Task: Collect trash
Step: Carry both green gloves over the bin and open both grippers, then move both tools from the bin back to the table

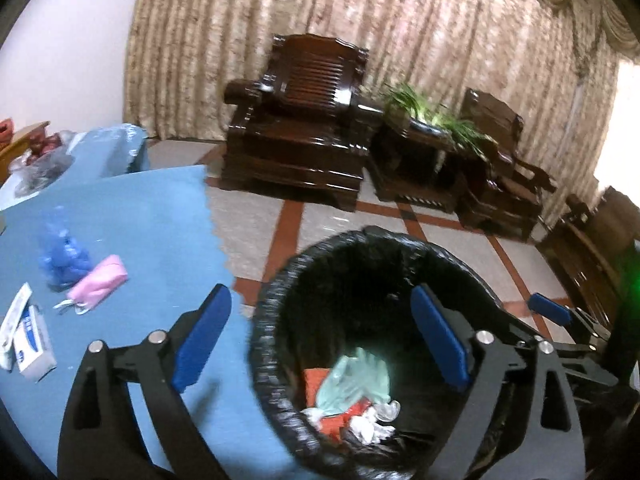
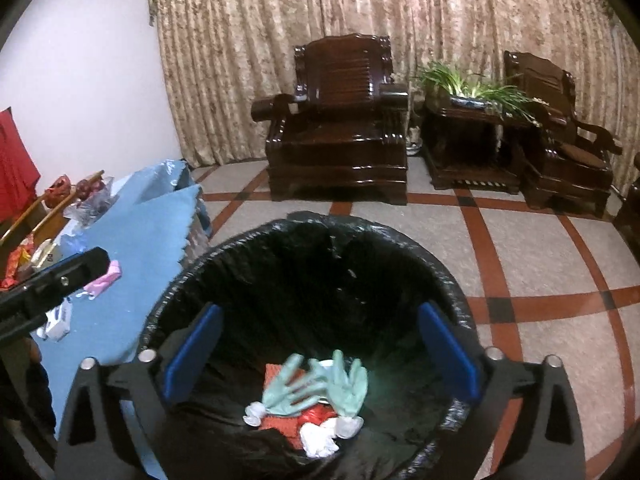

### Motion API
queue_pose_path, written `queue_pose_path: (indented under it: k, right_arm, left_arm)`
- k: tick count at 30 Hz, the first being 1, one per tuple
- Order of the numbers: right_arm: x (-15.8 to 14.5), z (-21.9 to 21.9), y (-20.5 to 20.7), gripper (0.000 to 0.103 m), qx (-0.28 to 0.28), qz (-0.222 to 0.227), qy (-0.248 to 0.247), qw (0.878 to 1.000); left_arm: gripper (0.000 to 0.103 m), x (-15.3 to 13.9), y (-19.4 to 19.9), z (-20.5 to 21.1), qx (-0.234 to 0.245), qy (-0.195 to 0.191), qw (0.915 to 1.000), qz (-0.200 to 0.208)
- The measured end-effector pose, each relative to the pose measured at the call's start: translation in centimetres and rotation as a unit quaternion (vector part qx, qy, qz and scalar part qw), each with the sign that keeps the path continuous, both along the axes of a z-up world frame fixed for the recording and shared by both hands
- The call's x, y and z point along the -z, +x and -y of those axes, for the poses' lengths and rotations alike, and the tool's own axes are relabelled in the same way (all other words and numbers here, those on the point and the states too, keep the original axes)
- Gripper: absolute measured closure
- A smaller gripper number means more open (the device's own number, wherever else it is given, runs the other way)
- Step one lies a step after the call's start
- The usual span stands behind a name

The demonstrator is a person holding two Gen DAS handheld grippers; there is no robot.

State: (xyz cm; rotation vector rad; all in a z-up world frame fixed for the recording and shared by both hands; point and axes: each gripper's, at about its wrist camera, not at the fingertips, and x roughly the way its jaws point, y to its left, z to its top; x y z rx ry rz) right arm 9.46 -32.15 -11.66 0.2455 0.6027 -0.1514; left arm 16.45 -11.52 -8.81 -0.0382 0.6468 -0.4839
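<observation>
In the left wrist view, the left gripper (image 1: 320, 340) is hanging over the near rim of the black-lined trash bin (image 1: 276, 292) with its blue pads spread wide and nothing between them; pale green gloves (image 1: 356, 380) are lying at the bottom of the bin among white scraps and an orange-red wrapper (image 1: 316, 380), below and between the pads. More litter is waiting on the blue-clothed table (image 1: 160, 220) to the left: a pink packet (image 1: 100, 282), a crumpled blue bag (image 1: 60, 256) and a white carton (image 1: 34, 344). To do this step well, I judge the jaws should be staying wide while lifting clear of the liner, so no pad is snagging the plastic, before swinging toward the table. In the right wrist view, the right gripper (image 2: 320, 356) is also standing wide apart and empty above the bin (image 2: 452, 292), the gloves (image 2: 320, 388) are resting well below its pads, and the pink packet (image 2: 105, 280) is lying on the table (image 2: 140, 240) far to its left.
</observation>
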Motion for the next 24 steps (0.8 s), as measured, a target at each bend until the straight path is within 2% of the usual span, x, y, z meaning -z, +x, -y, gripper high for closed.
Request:
queue_pose_path:
  k: [6, 12, 24]
  right_arm:
    - [-0.8, -2.1, 0.4, 0.006, -0.027, 0.007, 0.006, 1.0]
    - [-1.9, -5.4, 2.2, 0.006, -0.066, 0.015, 0.011, 0.998]
    - [-3.2, -15.5, 6.5, 0.006, -0.17, 0.032, 0.0, 0.985]
  left_arm:
    - [0.012, -0.7, -0.2, -4.7, -0.051, 0.004, 0.9987, 0.004]
    - [0.012, -1.5, -0.5, -10.0, -0.107, 0.019, 0.994, 0.014]
    - [0.012, -2.0, -0.8, -20.8, -0.212, 0.04, 0.9763, 0.022]
